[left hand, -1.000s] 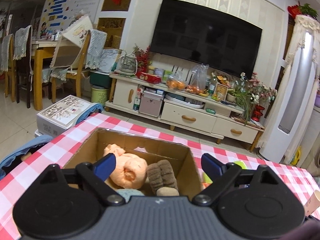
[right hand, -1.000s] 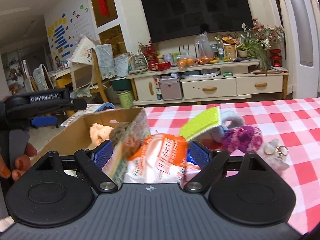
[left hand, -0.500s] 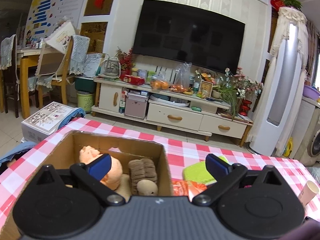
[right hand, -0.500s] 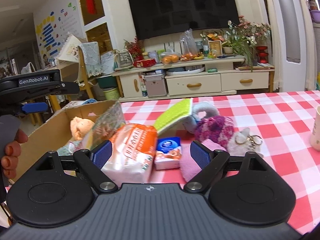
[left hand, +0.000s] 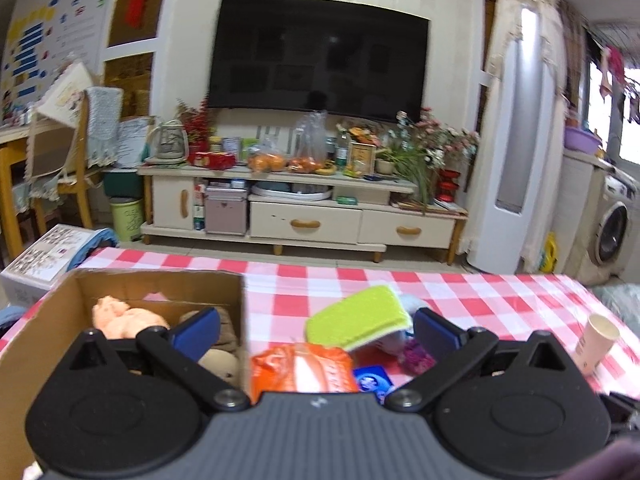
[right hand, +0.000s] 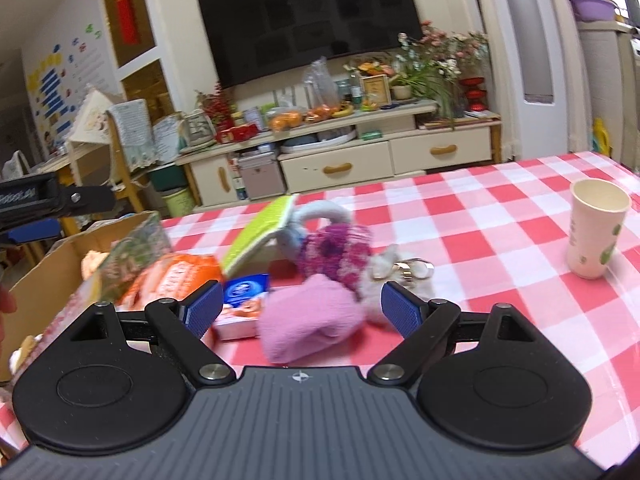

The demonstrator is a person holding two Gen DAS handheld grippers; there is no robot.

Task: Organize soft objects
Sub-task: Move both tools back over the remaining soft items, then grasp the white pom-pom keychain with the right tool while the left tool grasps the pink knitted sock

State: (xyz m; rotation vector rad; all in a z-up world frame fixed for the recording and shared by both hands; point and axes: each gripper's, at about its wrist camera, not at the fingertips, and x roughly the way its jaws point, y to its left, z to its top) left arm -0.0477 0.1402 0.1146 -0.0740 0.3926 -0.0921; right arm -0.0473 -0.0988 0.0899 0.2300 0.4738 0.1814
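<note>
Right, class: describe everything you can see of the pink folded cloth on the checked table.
The pink fuzzy folded cloth looks like soft fleece or towelling, bunched into a rounded, lumpy wad. It lies flat on the red-and-white checked tablecloth, framed between the open right gripper fingers without touching them. The purple fluffy plush toy sits just behind it, and the blue-and-white small packet lies beside it.

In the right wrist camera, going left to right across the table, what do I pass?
Cardboard box → orange packet → blue tissue pack → pink cloth → keyring plush → paper cup.
</note>
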